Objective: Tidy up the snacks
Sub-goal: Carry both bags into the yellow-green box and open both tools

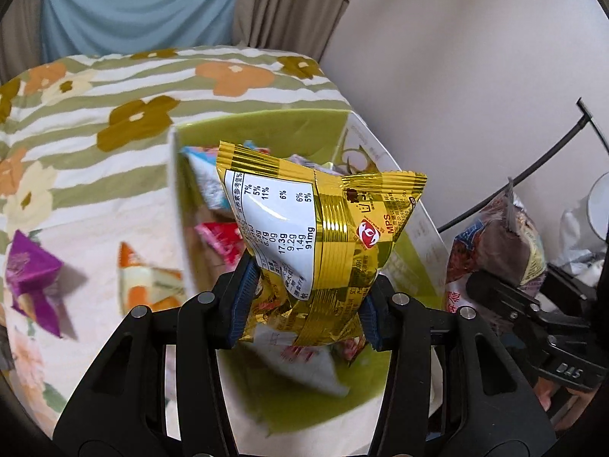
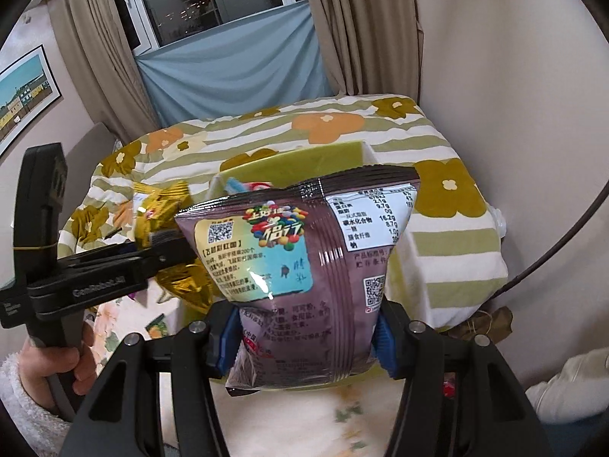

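Item one: gold snack packet [image 1: 319, 228], foil, glossy, banded with ribbed stripes, crimped seals at top; a white nutrition panel with black figures faces my left wrist view, a red round emblem beside it. It stands upright at frame centre, its lower end pinched between my left gripper [image 1: 304, 304], whose blue-padded jaws are closed on it and crumple the foil there. In the right wrist view the same packet [image 2: 167, 205] shows at middle left, held out sideways.

Item two: maroon snack packet [image 2: 304, 266], larger, flat, glossy, with a pale blue-green panel, a picture of coloured candies, two square codes and a white nutrition table at its upper right. My right gripper [image 2: 304, 339] holds it by the lower part, jaws closed on its sides. In the left wrist view it [image 1: 495, 236] sits at the right edge.

Item three: green box [image 1: 266, 129], open-topped, white outside, directly behind and beneath the gold packet at frame centre; it holds mixed small packets, red, blue and white among them, blurred.

Item four: bed cover [image 1: 95, 114], striped green and white with orange and olive flowers, filling the left of the frame. On it, lower left, lie a purple packet [image 1: 34, 282] and an orange packet [image 1: 148, 282], apart from each other, just beside the box's left wall
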Motion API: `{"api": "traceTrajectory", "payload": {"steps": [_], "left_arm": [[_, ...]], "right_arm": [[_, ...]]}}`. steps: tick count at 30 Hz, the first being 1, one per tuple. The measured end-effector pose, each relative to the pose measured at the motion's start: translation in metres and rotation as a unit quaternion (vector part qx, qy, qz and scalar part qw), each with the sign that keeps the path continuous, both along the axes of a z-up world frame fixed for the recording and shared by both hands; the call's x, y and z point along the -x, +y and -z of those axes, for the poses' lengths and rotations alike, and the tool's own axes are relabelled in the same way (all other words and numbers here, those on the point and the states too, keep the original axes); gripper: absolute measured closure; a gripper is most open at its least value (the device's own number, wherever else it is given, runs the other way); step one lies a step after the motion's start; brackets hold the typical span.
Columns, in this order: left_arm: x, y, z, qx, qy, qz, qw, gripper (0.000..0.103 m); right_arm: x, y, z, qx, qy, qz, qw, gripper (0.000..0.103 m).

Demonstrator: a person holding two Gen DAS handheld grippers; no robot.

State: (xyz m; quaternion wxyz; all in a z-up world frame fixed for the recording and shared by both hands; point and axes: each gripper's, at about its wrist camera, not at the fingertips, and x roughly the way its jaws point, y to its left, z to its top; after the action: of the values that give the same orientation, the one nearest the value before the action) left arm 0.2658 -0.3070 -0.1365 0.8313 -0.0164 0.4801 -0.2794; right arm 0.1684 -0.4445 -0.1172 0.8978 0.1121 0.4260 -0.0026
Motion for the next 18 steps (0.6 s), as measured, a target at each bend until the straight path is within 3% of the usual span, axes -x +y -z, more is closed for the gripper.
{"api": "traceTrajectory", "payload": {"steps": [5, 6, 7, 9, 18], "left_arm": [[-0.008, -0.02, 0.016, -0.012, 0.012, -0.023, 0.9996, 0.053], [-0.011, -0.021, 0.019, -0.021, 0.015, -0.032, 0.9991, 0.042], [-0.012, -0.02, 0.02, -0.026, 0.017, -0.039, 0.9988, 0.024], [-0.011, -0.014, 0.019, -0.022, 0.007, -0.051, 0.9984, 0.006], [0.012, 0.013, 0.007, -0.055, -0.021, -0.089, 0.9943, 0.004]], "right_arm": [[-0.009, -0.014, 0.007, 0.003, 0.005, -0.025, 1.0, 0.049], [-0.011, -0.016, 0.008, 0.003, 0.006, -0.03, 1.0, 0.049], [-0.012, -0.018, 0.01, 0.003, 0.007, -0.034, 0.999, 0.049], [-0.014, -0.02, 0.014, -0.001, 0.012, -0.043, 0.999, 0.049], [-0.028, -0.025, 0.023, -0.019, 0.025, -0.079, 0.996, 0.049]]}}
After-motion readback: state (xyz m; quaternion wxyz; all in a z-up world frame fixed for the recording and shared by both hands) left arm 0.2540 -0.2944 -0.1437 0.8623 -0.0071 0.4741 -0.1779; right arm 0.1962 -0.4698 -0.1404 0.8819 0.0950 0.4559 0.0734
